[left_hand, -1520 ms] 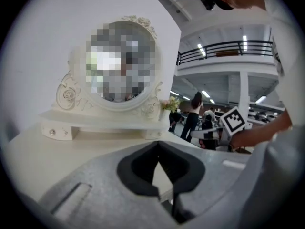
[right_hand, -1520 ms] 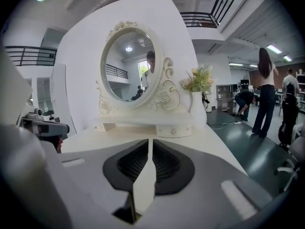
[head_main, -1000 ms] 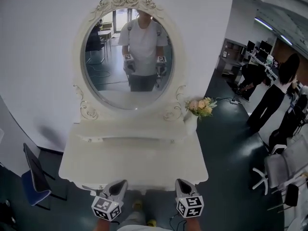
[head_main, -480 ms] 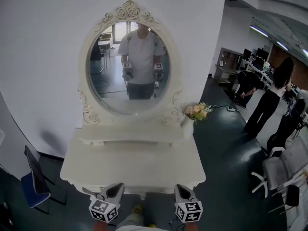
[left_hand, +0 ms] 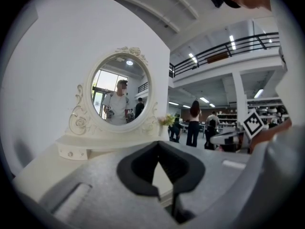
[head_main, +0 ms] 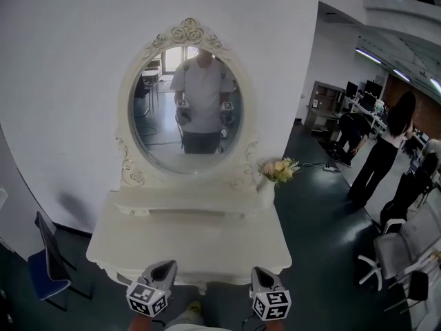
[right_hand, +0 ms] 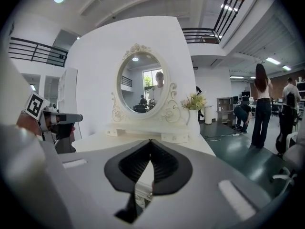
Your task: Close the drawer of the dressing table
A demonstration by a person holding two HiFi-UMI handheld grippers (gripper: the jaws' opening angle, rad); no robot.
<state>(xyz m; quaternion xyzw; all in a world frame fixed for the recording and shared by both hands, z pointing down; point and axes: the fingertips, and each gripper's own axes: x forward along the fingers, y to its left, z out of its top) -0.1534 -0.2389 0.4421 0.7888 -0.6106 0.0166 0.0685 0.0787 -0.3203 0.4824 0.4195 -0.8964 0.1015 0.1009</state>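
Note:
The white dressing table [head_main: 189, 243] stands against the wall under an oval mirror [head_main: 185, 107]. Its front edge is just ahead of both grippers, and the front drawer under the top is hidden in the head view. A piece of the white front with a small knob [right_hand: 143, 195] shows low between the right jaws. My left gripper [head_main: 164, 268] hangs at the front left corner and my right gripper [head_main: 260, 274] at the front right. In the gripper views the left gripper [left_hand: 158, 143] and right gripper [right_hand: 150, 141] have their tips together with nothing between them.
A vase of flowers [head_main: 278, 170] stands at the table's back right. A low shelf with two small knobbed drawers [head_main: 180, 206] runs under the mirror. A blue chair [head_main: 45, 267] is to the left, grey chairs [head_main: 406, 243] to the right. People [head_main: 386, 147] stand at far right.
The head view has tilted up and drawn back a little, so the table sits lower and smaller. Both grippers keep their places at the table's front edge, still shut.

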